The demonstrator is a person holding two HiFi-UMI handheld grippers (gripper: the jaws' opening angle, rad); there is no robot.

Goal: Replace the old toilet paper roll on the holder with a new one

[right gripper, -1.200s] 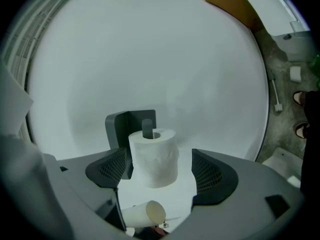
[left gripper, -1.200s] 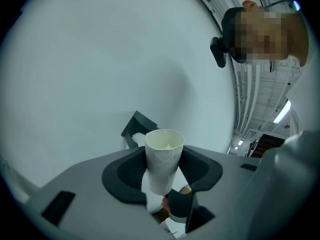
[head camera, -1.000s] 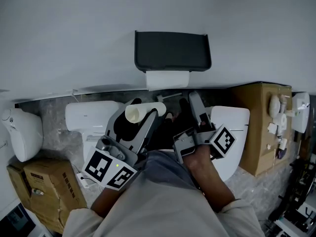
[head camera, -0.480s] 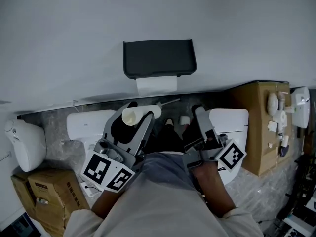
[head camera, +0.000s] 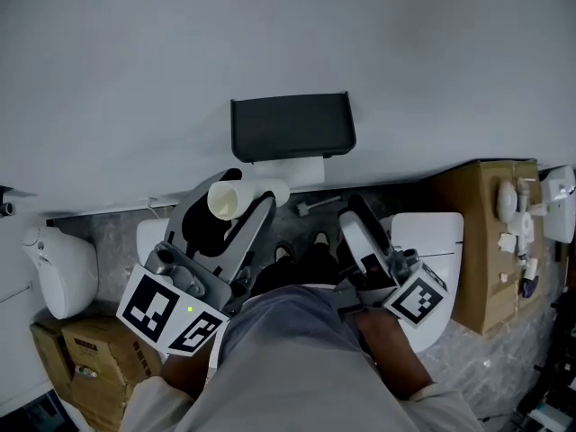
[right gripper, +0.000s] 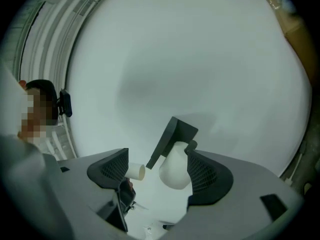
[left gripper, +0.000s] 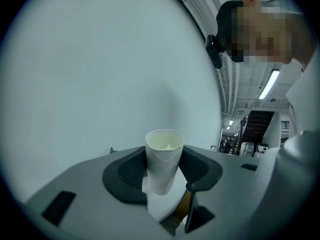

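One paper tube (head camera: pixel 241 197), one holder (head camera: pixel 291 125), one roll (head camera: pixel 293 171)

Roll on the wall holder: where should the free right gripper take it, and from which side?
Likely the lower part of the roll, from the front and slightly below. The black cover caps its top and the wall backs it, so only the rounded underside is exposed. The right gripper is open and faces it.

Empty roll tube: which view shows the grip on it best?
Left gripper view: the empty roll tube stands upright, pinched between the pads of the left gripper. Head view shows mostly its open end. Right gripper view catches only a small end past one jaw.
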